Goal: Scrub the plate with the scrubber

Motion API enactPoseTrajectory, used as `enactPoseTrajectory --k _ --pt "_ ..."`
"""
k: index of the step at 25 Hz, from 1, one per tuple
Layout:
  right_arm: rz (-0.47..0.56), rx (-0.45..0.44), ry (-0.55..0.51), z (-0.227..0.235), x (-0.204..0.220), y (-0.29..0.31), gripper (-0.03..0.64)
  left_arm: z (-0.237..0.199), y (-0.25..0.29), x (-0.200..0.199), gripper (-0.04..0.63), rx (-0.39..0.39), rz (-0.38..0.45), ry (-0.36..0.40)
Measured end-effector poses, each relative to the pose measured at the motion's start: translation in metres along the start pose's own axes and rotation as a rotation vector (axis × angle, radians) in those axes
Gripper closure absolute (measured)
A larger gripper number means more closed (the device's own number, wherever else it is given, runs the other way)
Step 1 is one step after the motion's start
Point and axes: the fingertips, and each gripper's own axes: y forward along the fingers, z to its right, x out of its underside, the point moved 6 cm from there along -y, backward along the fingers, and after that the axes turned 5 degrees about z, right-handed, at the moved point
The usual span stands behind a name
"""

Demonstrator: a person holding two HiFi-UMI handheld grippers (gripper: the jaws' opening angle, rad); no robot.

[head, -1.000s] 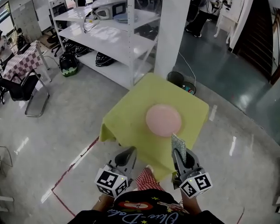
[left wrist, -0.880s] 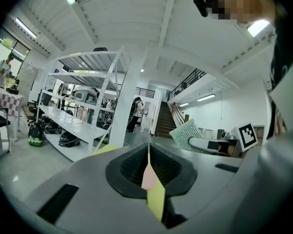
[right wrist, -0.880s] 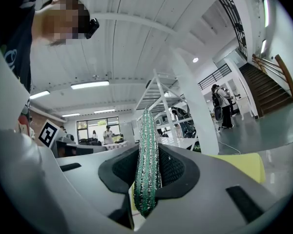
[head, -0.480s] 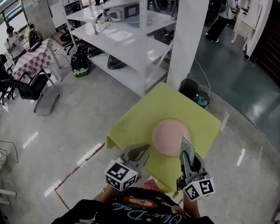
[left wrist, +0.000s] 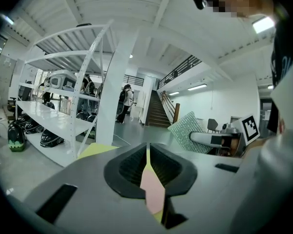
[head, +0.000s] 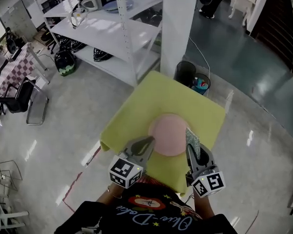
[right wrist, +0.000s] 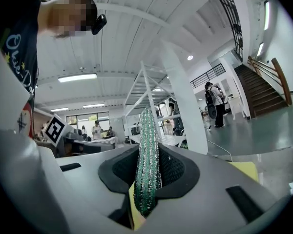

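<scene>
The plate [head: 167, 133] lies just left of your right hand-held gripper [head: 194, 152], clamped on the scrubber [head: 191, 140]. Your left hand-held gripper [head: 145, 144] has its jaws together

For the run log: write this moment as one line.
left gripper: shut, empty | right gripper: shut on scrubber | plate: on yellow table

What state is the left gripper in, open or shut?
Shut. In its own view the left gripper has its jaws closed to a thin slit, with nothing held between them.

Probably a workshop hall, white shelving racks [head: 107, 35], staircase [right wrist: 263, 84], polished floor [head: 53, 126]
</scene>
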Motion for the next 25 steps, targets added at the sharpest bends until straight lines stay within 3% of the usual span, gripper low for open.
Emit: enactPoseTrajectory --k 11,25 --pt "-0.232 0.074 -0.089 0.033 0.069 0.06 0.549 -0.072 0.047 0.063 0.594 0.046 -0.188 -0.043" --pt "-0.536 0.075 -0.221 0.077 0.171 0.141 0.549 -0.134 0.102 0.147 0.589 0.037 -0.378 -0.148"
